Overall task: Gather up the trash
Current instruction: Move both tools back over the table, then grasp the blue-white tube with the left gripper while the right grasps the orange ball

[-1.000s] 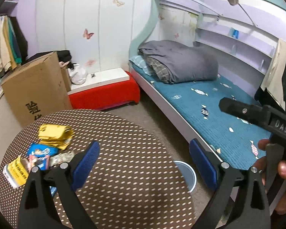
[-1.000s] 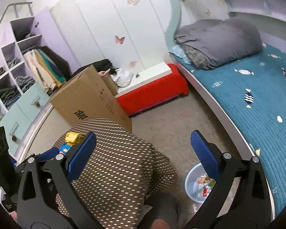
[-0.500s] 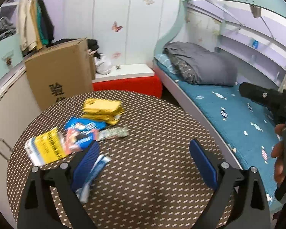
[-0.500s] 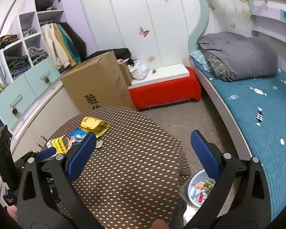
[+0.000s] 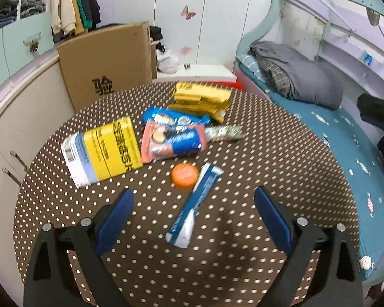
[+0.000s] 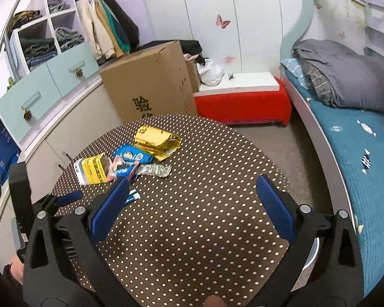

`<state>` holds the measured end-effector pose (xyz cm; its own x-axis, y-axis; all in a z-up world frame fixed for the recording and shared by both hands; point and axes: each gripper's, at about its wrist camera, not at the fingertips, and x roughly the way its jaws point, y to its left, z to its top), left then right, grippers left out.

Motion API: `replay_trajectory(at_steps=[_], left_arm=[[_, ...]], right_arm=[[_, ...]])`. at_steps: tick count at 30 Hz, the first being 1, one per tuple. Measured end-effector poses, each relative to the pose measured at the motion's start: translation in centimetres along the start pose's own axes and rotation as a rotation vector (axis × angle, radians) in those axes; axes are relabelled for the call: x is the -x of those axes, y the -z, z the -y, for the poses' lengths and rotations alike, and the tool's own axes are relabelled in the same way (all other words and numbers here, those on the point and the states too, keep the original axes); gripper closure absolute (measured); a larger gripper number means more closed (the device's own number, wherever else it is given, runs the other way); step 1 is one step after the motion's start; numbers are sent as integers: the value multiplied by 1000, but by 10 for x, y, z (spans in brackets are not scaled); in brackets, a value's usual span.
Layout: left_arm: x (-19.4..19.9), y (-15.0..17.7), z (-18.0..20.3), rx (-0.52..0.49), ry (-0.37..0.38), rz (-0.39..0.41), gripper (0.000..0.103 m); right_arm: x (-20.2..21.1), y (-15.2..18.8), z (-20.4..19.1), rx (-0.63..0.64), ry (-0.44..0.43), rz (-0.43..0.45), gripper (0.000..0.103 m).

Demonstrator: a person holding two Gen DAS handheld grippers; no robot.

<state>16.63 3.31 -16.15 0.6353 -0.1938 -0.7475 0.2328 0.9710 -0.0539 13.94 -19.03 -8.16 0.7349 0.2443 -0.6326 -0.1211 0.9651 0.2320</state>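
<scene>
Your left hand-held gripper (image 5: 193, 217) has swung away from the bed side over the past second and now hangs over the near part of the round polka-dot counter (image 5: 268, 153), its blue pads spread wide and holding nothing. That turn brings the trash into reach: a blue-and-white sachet (image 5: 195, 207) lies between the pads' line of approach, an orange cap (image 5: 185, 174) touches its far end, and beyond them sit a yellow medicine box (image 5: 105, 151), a pink-and-blue snack wrapper (image 5: 172, 140), a blue wrapper (image 5: 171, 119), a crumpled silvery wrapper (image 5: 224, 131) and a yellow packet pile (image 5: 202, 99) toward the far edge. Your right hand-held gripper (image 6: 192, 207) has also come round over the counter's near edge, likewise spread and empty. Nothing is collected yet; the sachet looks like your closest pick, though being flat it may slip.
</scene>
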Motion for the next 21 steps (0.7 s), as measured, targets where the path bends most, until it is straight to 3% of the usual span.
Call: replay_trajectory(at_steps=[4,7,10,11,12,13,14,21], left_arm=[[-14,3,0,-27,5,-29,11],[-25,5,3,-50,13,-64,26],[-30,9,5,-65,4,-74,48],[-29,10,6,-75,-2,-70,62],[-29,11,5,-74,6,-70,84],[-27,12,3,-56,32,-75,90],[-24,13,-1,-31,57,-78,91],[3,32,-15,34,47,-41,92]], right_arm=[[-12,3,-6,7,-6,-30,6],[-20,6,-7,15,-6,-50,6],[-30,11,-8,16,-9,-75,6],[-33,12,-9,16,-12,-82,6],[-35,14,-9,16,-15,-89,6],[-39,16,-11,19,-20,-98,6],[-42,17,-13,23,-28,-105,6],[-74,27,-42,92,-80,-163,6]])
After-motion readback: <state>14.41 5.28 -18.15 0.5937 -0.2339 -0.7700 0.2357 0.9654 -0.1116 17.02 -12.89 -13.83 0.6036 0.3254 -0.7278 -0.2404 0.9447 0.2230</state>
